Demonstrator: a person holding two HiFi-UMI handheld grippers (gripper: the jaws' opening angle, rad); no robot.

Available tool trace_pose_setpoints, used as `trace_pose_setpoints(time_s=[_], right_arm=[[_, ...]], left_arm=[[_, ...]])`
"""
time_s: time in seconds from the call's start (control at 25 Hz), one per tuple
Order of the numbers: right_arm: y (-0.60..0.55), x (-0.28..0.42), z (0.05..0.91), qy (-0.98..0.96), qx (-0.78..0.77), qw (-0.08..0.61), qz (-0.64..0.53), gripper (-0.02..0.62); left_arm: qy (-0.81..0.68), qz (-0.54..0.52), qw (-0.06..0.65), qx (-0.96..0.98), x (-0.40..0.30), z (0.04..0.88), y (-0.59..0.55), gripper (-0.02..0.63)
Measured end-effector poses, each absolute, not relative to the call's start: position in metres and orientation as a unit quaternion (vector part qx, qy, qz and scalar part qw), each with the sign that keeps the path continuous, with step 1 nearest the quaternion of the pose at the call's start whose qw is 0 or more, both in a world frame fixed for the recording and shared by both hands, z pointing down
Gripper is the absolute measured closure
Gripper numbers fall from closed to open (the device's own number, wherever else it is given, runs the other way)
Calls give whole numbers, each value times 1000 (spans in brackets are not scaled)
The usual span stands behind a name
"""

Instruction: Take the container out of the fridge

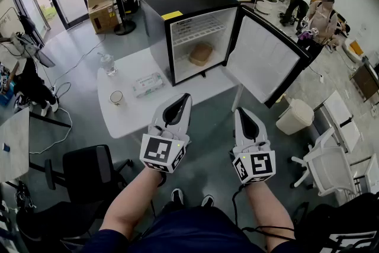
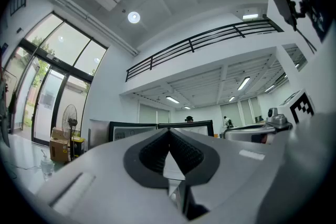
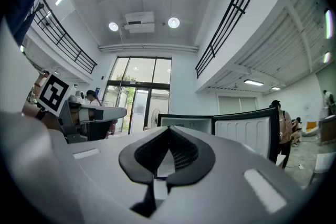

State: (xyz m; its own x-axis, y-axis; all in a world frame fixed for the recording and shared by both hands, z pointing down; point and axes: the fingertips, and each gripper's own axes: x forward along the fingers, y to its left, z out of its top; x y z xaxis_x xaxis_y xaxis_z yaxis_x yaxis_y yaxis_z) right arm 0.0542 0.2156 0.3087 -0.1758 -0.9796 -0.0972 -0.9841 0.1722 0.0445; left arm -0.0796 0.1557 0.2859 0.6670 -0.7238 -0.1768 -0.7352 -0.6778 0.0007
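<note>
Left gripper (image 1: pixel 185 98) and right gripper (image 1: pixel 241 111) are nearest, side by side in front of the table (image 1: pixel 127 109). Both have jaws closed tip to tip, nothing between. Brown container (image 1: pixel 201 54) sits low inside the fridge (image 1: pixel 177 0), under the wire shelf, door (image 1: pixel 260 59) swung open to the right. Only the head view shows the container; gripper views catch just the fridge's upper edge and door. Yellow label (image 1: pixel 172 15) on the fridge top and wipes pack (image 1: pixel 148 84) print: unreadable.

Navy sleeves (image 1: pixel 109 241) are showing at six o'clock, while the left gripper (image 1: pixel 185 96) and right gripper (image 1: pixel 241 111) are sporting pale grey shells and black-and-white marker cubes (image 1: pixel 163 153), with a black cable (image 1: pixel 235 210) dangling at five o'clock.
</note>
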Motion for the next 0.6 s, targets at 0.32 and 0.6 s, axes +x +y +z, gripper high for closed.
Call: trace_pose_setpoints(time_s=[0.32,0.6], right_arm=[[210,47,312,759,-649,36,31,589],[218,23,324,751,-659,22,14,589]], left_arm=[[403,86,21,-911,-97,294,149,604],[392,77,18,-916,-127,310,152,604]])
